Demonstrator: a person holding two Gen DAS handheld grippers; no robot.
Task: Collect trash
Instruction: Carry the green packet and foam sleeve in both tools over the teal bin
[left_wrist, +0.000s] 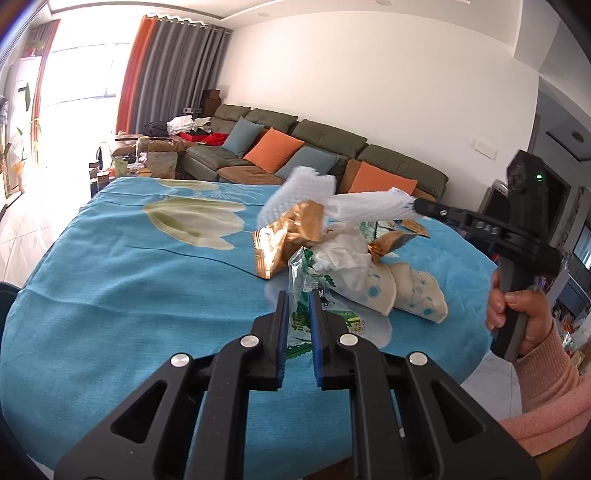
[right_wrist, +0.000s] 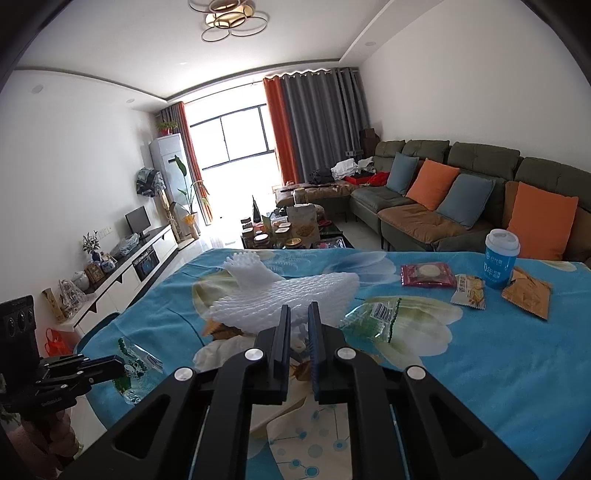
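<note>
My left gripper is shut on a clear wrapper with green print, lifted just over the blue floral tablecloth. Beyond it lies a pile: a gold foil wrapper, crumpled tissue and flattened paper cups. My right gripper, in a person's hand, holds a white foam net above that pile. In the right wrist view the right gripper is shut on the foam net, and the left gripper shows at the left edge with the green-printed wrapper.
On the cloth to the right lie another clear green wrapper, a red packet, a yellow snack packet, an orange-brown packet and an upright blue lidded cup. A sofa and a crowded coffee table stand behind.
</note>
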